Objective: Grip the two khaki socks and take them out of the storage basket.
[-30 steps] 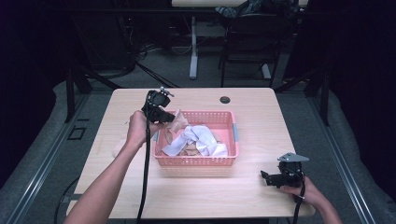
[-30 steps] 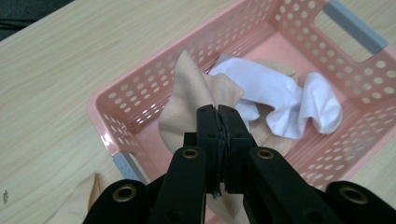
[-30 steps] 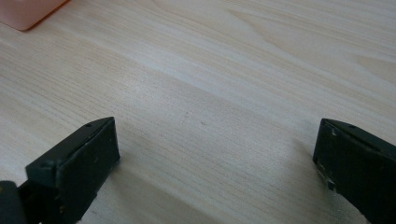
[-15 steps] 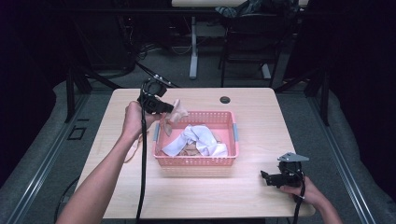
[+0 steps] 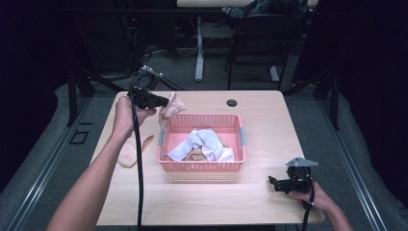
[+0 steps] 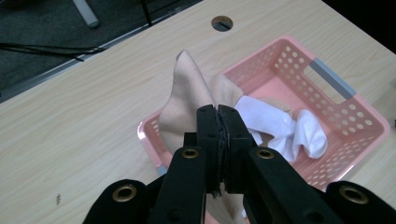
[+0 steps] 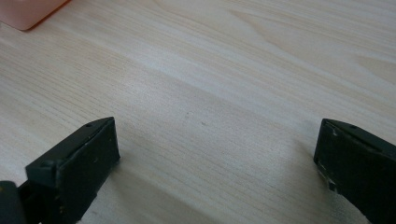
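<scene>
A pink plastic basket (image 5: 202, 166) stands mid-table and holds white socks (image 5: 202, 144) and beige ones. My left gripper (image 5: 166, 102) is raised above the basket's far left corner, shut on a beige sock (image 5: 173, 108) that hangs from its jaws. In the left gripper view the jaws meet on the beige sock (image 6: 187, 102) over the basket (image 6: 345, 121), with the white socks (image 6: 285, 126) beyond. Another beige sock (image 5: 129, 154) lies on the table left of the basket. My right gripper (image 5: 274, 183) rests low at the table's front right, open over bare wood (image 7: 210, 107).
The wooden table (image 5: 269, 125) has a round cable hole (image 5: 232, 103) near its far edge. A corner of the basket (image 7: 28, 11) sits at the upper left of the right gripper view. Table legs, cables and a chair stand on the dark floor behind.
My left gripper has lifted the beige sock out of the basket and carried it up and away toward the far left corner. The right gripper has stayed put.
</scene>
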A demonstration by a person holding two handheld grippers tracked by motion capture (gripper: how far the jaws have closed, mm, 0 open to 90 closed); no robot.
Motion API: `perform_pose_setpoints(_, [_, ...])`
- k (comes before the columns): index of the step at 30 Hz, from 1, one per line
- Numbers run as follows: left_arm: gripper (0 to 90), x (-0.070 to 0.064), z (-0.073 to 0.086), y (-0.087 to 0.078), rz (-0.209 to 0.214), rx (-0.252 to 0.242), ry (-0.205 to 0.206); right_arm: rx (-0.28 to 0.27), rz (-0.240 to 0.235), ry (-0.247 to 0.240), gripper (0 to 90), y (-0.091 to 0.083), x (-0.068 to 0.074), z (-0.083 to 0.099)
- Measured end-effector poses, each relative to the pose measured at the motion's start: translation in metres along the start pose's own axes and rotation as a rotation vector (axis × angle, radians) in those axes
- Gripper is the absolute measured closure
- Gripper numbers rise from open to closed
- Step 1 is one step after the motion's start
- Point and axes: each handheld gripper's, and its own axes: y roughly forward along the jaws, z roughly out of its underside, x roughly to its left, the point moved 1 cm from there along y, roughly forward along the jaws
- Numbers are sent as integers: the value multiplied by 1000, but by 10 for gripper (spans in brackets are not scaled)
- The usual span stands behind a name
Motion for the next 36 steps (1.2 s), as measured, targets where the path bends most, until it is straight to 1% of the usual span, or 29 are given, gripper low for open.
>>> perform_pose_setpoints(4, [881,10,4,-10,-14,-10,-18,-2,0,-1,0,0,0,0])
perform_pose_setpoints(5, [881,11,4,-11,-18,-10,-19,0,0,0,0,0,0,0])
perform_pose_setpoints(6, [881,15,6,-15,-26,-9,-26,1,0,-1,0,0,0,0])
perform_pose_setpoints(7, [881,18,7,-17,-31,-6,-25,-2,0,-1,0,0,0,0])
perform_pose_setpoints(10, [880,25,11,-21,-42,-9,-38,0,1,0,0,0,0,0])
perform_pose_setpoints(12, [881,27,12,-23,-46,-9,-39,1,3,0,0,0,0,0])
perform_pose_setpoints(22, [880,50,28,-38,-86,-19,-86,8,11,-8,0,-1,0,0])
perform_pose_setpoints(27, [880,61,39,-40,-100,-7,-113,7,12,-7,0,-1,0,0])
perform_pose_setpoints(28, [880,65,45,-38,-113,1,-119,8,12,-8,0,-1,0,0])
perform_pose_setpoints(29, [880,65,45,-38,-113,1,-119,8,12,-8,0,-1,0,0])
perform_pose_setpoints(30, [880,67,48,-37,-111,5,-129,4,8,-5,0,-1,0,0])
perform_pose_setpoints(32, [880,71,55,-34,-117,12,-142,12,13,-7,0,-2,0,0])
perform_pose_setpoints(33, [880,73,58,-33,-121,21,-149,6,10,-7,0,-1,0,0])
perform_pose_setpoints(34, [880,77,64,-29,-121,28,-164,8,9,-6,0,-1,0,0])
perform_pose_setpoints(36, [880,80,70,-25,-124,35,-180,10,13,-8,0,-1,0,0])
